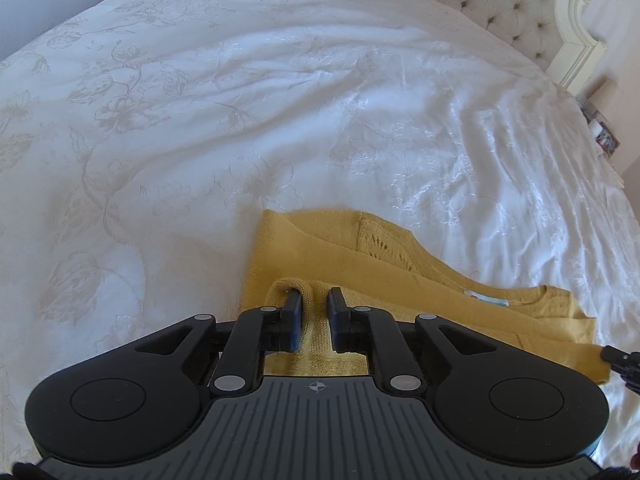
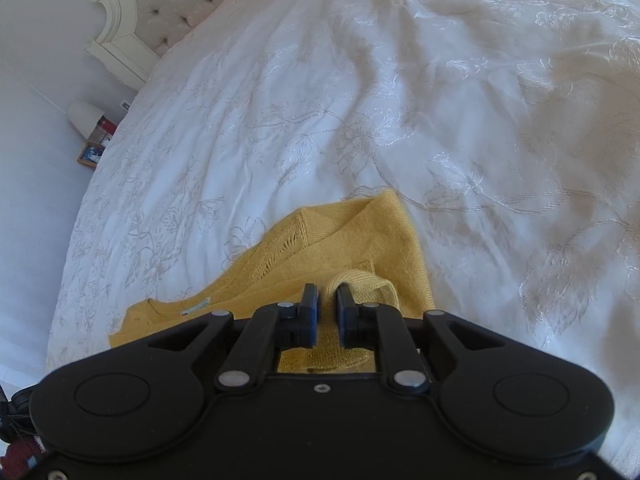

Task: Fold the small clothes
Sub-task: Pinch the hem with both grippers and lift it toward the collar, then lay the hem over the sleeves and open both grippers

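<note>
Fold looks partly done, judging by how things lie. The yellow cardigan (image 1: 400, 280) sits lower centre in both wrist views, spread on the white bedspread (image 1: 240, 120), w/ one long band of knit lying diagonally across the body and a fold of fabric bunched near the bottom edge. Outline is still uneven: collar end w/ label pokes out lower right in the left view, lower left in the right view. Prob. one more fold plus a tidy-up left.

Left tongs (image 1: 315, 312): jaws a small gap apart, a ribbed edge of the cardigan humped betw. them, one pad under the knit loop, the other not clearly pressing. Reads as let go, not clenched. Right tongs (image 2: 327, 312): same story, narrow gap, ribbed hem rising betw. the fingers, grip looks released. Tip of the right tongs also shows at the lower right edge of the left view.

Materials: cardigan = soft mustard knit, ribbed bands, openwork lace panel near the shoulder; floppy, holds creases loosely. Bedspread = glossy, embroidered flowers, wrinkled, slippery-looking. Tufted headboard (image 2: 176, 4) at upper left of right view, padded w/ buttons, cream carved frame.
</note>
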